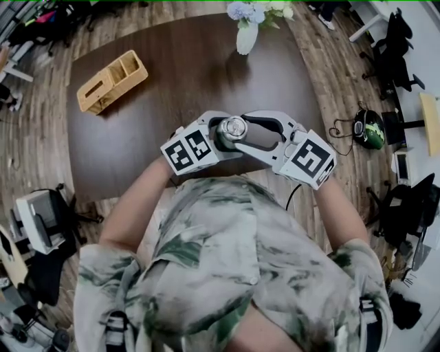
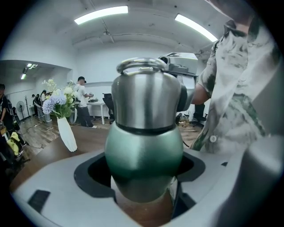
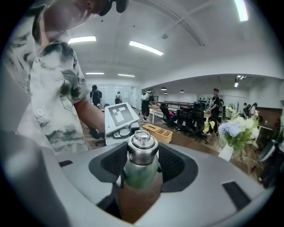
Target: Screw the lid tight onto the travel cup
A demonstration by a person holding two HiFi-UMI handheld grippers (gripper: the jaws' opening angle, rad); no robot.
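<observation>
Dark wood table (image 1: 192,69) fills the head view, with office floor and chairs around it. Near its front edge the 2 grippers meet from opposite sides at the cup (image 2: 144,155), which stands upright between them.

Left gripper (image 1: 214,137) comes in from the left. In its own view the cup's green body fills the gap between the jaws, and the pads look pressed on the lower body. A steel lid (image 2: 144,102) with a ring on top sits on the cup.

Right gripper (image 1: 242,132) reaches in from the right. Its jaws stand spread to either side of the lid, and its own view shows a thin gap between lid and pads.

Well behind the cup, a divided wooden box (image 1: 112,80) lies at the table's far left. A white vase (image 1: 247,38) at the far edge holds pale flowers (image 1: 258,10).
</observation>
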